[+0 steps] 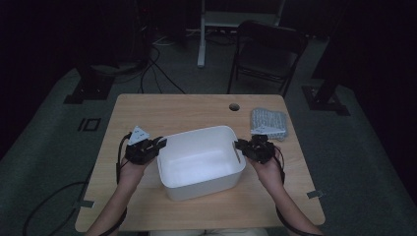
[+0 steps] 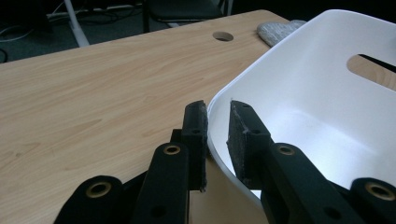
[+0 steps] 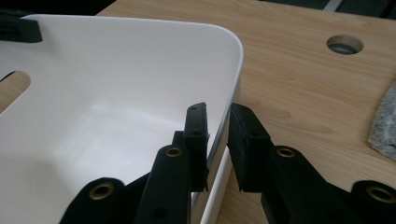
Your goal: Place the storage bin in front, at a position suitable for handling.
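The left claw (image 1: 160,143) straddles the left rim of the white bin (image 1: 196,160), one pad outside and one inside the wall. In the left gripper view a thin gap shows beside the rim, so the pads pinch the wall only loosely, if at all; I judge they hold it. The bin stands in the middle of the worktop (image 1: 162,110), a little toward the person's side, and it is empty.

It looks like smooth moulded plastic, glossy, with rounded corners and a slot handle cut in each short wall. I judge it light and quite stiff, but the thin wall may bend a little and its surface is slippery for the pads. The best hold is on the two short rims near the slots, both sides together, so that it stays level.

The right claw (image 1: 239,145) bites the right rim in the same way, its jaws nearly closed on the wall. Behind it, well apart from the bin, lies a grey cloth (image 1: 269,123), soft and knitted in look, folded flat beside a round hole (image 1: 234,106) in the pale wood.
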The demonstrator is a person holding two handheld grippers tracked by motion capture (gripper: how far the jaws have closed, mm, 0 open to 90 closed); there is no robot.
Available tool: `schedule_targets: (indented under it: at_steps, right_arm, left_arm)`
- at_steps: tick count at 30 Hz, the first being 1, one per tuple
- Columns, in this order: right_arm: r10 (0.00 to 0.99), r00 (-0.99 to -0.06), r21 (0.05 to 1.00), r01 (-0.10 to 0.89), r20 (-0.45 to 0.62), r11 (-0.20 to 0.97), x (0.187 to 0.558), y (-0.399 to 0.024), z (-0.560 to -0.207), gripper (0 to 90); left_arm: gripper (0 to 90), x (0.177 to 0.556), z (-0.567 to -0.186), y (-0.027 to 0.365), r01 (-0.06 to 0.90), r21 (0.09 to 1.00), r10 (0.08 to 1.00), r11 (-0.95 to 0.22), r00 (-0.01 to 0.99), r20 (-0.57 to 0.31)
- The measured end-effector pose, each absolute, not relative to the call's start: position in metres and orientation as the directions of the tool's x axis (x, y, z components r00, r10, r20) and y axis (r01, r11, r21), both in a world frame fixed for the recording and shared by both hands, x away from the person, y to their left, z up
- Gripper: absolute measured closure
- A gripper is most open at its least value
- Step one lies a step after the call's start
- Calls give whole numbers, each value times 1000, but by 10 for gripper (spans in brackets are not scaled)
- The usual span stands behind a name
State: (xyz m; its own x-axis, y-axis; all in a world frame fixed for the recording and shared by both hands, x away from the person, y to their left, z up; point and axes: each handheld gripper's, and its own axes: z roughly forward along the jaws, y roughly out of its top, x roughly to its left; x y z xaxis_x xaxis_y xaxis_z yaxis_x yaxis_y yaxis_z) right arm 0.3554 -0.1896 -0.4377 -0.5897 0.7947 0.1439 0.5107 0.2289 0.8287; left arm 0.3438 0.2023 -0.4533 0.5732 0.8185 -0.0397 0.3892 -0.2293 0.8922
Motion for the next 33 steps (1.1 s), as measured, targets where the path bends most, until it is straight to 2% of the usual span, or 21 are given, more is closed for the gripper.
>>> schedule_targets:
  at_steps: [16, 33]
  right_arm:
    - [804, -580, 813, 527, 132, 246, 390, -171, -434, 856]
    - [807, -575, 807, 537, 135, 247, 408, -161, -431, 879]
  left_arm:
    - [738, 322, -456, 204, 384, 900, 852, -205, 523, -29]
    - [733, 314, -455, 197, 401, 896, 894, -192, 448, -9]
